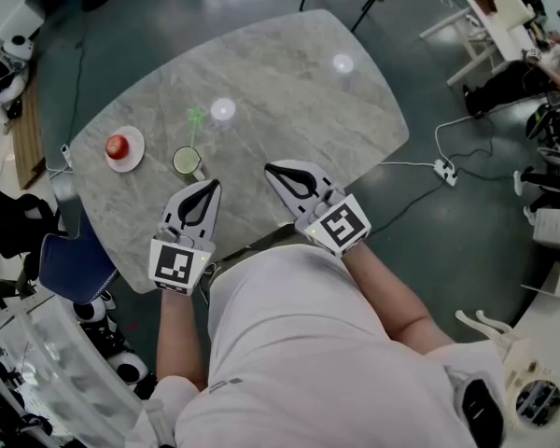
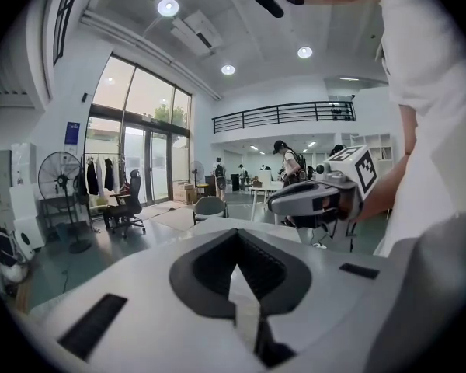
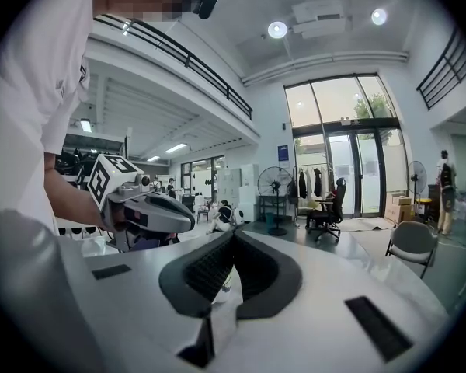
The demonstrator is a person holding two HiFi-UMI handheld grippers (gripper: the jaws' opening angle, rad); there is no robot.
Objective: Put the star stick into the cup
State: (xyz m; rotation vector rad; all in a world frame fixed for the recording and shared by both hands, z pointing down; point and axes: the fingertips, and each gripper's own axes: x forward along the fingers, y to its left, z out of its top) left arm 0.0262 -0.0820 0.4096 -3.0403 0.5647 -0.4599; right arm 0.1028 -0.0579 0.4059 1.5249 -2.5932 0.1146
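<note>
Star stick: pale green, thin, with the star at its top. In the head view its stem runs down to the cup's mouth, and it seems to stand in the cup and lean away from the person. It is too faint to rule out that it lies on the table just behind the cup.
Cup: green, upright, on the left part of the table, just beside the plate.
Plate: small and white, with a red apple on it, left of the cup.
Table: grey marble-look top, with two bright lamp reflections and otherwise bare.
Left gripper: jaws pressed together with nothing between them. It is at the table's near edge, near the cup but not touching it.
Right gripper: jaws pressed together and empty. It is just right of the left gripper and further from the cup.
Step, judged: placement looks done or nearly done, and neither tool holds anything.
Risk, tip-over: a leaning stick loads one side of the rim, so a light cup could topple if the table is bumped.
Risk, knock: the left gripper is the nearer tool, and a careless forward swing could strike the cup or catch the star.
Risk, misreading: if the stick in fact lies behind the cup, the task is not done, and picking up so thin a stem with shut jaws would first need them spread.
</note>
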